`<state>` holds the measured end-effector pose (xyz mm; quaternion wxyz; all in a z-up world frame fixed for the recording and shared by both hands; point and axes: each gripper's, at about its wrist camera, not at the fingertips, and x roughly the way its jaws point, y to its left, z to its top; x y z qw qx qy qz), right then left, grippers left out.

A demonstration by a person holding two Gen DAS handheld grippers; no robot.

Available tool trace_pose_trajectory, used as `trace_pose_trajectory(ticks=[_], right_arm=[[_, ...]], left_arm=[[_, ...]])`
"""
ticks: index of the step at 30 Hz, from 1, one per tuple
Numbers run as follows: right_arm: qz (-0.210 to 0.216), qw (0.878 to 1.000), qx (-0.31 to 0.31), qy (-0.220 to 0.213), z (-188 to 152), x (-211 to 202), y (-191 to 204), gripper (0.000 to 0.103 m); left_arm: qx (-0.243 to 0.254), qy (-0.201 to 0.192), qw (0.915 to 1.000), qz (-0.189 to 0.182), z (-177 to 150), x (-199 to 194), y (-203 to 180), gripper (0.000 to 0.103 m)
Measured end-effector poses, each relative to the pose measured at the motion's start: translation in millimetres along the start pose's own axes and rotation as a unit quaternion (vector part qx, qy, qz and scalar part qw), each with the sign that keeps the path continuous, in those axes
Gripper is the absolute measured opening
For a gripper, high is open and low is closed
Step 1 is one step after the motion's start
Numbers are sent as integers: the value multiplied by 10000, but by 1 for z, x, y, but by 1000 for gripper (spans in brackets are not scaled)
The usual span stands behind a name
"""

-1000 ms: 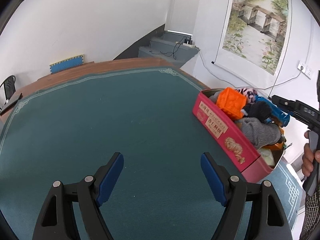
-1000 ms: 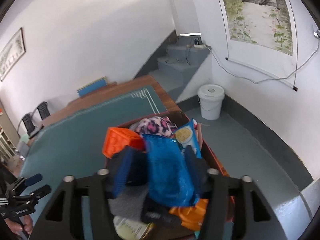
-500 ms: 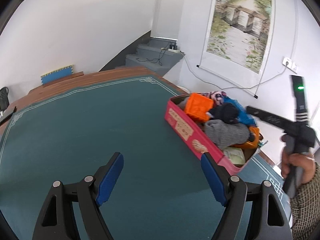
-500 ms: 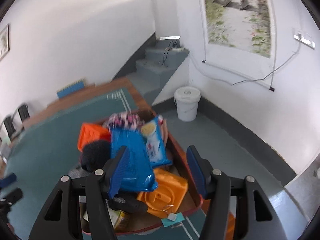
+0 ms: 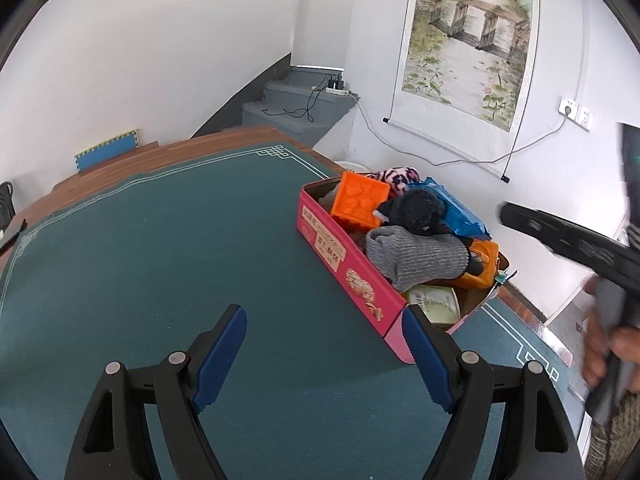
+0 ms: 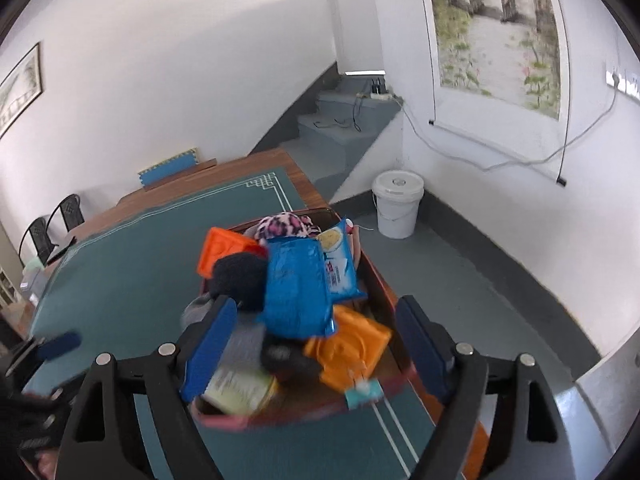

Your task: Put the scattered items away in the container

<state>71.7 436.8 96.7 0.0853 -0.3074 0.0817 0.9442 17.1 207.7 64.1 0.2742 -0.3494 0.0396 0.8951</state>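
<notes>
Since the earlier frames, the right gripper [image 6: 312, 344] had let go of the shiny blue snack bag [image 6: 298, 288] and drawn back above it, jaws spread and empty. The green felt-covered table [image 5: 160, 248] carried the pink rectangular cardboard box [image 5: 352, 280] at its right edge, piled with toys and clothes, the bag on top. The left gripper [image 5: 324, 356] hovered low over bare felt beside the box, spread wide, empty.

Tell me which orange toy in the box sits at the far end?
The orange cube, with a raised pattern on its face, beside the pink spotted plush. The flat orange toy lies at the near end.
</notes>
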Motion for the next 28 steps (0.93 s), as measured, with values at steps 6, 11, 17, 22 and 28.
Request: trace_pose_trajectory(ticks=[6,11,17,22,28], right_arm=[[7,9995,270,-147,-57,-34,-9,103],[28,9987,503,47,-91,-45,-10,103],[-318,9972,-56,-672,-70,-90,8,103],[-329,9975,-56,-619,-68,-81,8,103],[-376,9980,127,-499,-76,-69,-4,103]], left_arm=[[11,-61,9997,217,-13,0,-17,88],[121,-101,9994,321,-19,0,-37,87],[182,-388,9987,285,-8,-16,-57,98],[309,-391,9981,370,-5,-12,-70,103],[358,-331,9981,364,-2,1,-74,103]])
